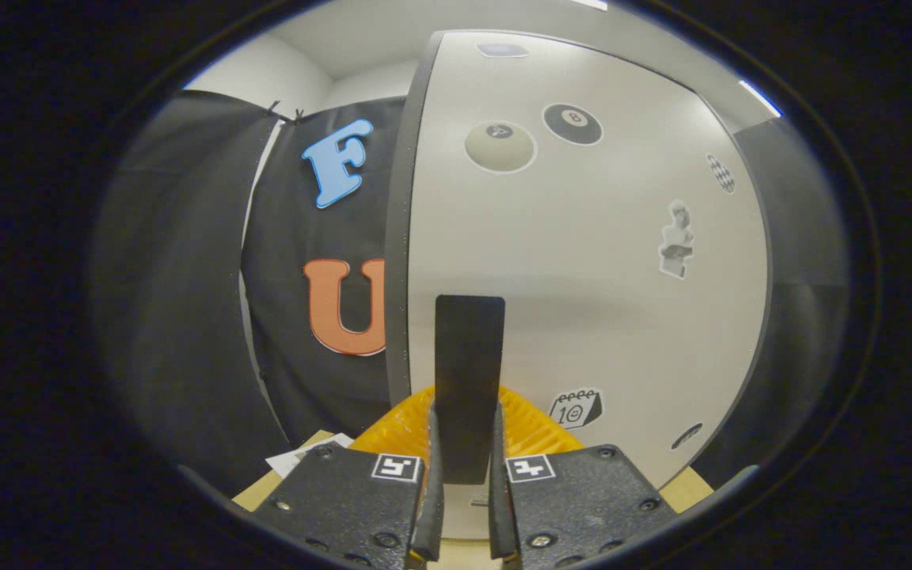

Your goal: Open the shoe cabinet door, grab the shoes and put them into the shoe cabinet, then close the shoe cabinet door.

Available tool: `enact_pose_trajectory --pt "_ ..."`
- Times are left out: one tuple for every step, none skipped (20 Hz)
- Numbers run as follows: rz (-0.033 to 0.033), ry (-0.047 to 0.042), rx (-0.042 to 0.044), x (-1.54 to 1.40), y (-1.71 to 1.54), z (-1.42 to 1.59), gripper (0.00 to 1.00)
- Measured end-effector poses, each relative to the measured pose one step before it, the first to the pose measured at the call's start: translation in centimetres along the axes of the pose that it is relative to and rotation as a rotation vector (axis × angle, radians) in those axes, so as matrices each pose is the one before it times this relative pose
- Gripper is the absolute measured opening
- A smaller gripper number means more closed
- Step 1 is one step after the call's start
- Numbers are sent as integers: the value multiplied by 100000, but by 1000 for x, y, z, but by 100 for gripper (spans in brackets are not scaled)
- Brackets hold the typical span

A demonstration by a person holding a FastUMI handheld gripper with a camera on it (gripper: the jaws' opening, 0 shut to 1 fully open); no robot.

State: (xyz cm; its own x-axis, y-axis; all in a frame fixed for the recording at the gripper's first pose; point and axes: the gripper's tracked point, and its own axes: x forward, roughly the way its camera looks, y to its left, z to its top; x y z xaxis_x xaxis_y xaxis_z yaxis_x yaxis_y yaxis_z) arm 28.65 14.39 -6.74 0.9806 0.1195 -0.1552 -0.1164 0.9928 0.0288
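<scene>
Your tool [464,443] points straight at the shoe cabinet door [583,261], which stands upright just ahead of you. The door's handle [469,380] juts toward you and runs down between the tool's two fingers [434,475], which sit close against its sides. Stickers [535,134] are spread over the door above and to the right of the handle. Left of the door's edge, the booth wall [298,277] hangs farther back. A sheet of paper [305,455] lies on the tabletop [266,491] to the lower left, beside the fingers.
</scene>
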Motion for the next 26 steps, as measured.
enact_pose_trajectory --pt "1664 88 878 -511 29 23 26" --pt "1525 244 365 -563 -69 51 26" --pt "1756 598 -1340 -767 117 -18 25" --pt "2240 -527 -763 -1098 164 8 25" --pt "1951 389 449 -1127 108 15 25" --pt "1515 85 377 -485 -120 -164 25" --pt "1392 -348 199 -777 -177 -219 25" --pt "2231 -356 -705 -913 -43 -62 25" --pt "2164 -249 407 -1434 31 -91 25" --pt "1942 -789 558 -1127 -192 91 25" --pt "1999 411 30 -1223 -542 -243 25" --pt "2335 -755 -1054 -1069 -324 133 25" --pt "2062 54 -1051 -1027 -441 -249 24" --pt "1712 -781 -589 -1031 -392 51 24" --pt "1455 357 -730 -1270 -481 -344 24" --pt "1031 -453 -289 -1073 -422 50 24" --pt "745 1049 -757 -981 -571 -146 24" --pt "-145 16 1123 -950 -522 36 23" --pt "293 1093 -403 -623 -637 -124 23" --pt "293 35 1686 -669 -396 110 22" --pt "511 645 1241 -500 -301 -130 22" --pt "-108 253 654 -690 -327 21 21" --pt "-771 12 342 -416 -617 70 20" --pt "-738 258 7 -377 -453 1 20" --pt "-905 63 1085 -544 -306 -198 18" --pt "-1314 479 637 -760 -595 -83 18"
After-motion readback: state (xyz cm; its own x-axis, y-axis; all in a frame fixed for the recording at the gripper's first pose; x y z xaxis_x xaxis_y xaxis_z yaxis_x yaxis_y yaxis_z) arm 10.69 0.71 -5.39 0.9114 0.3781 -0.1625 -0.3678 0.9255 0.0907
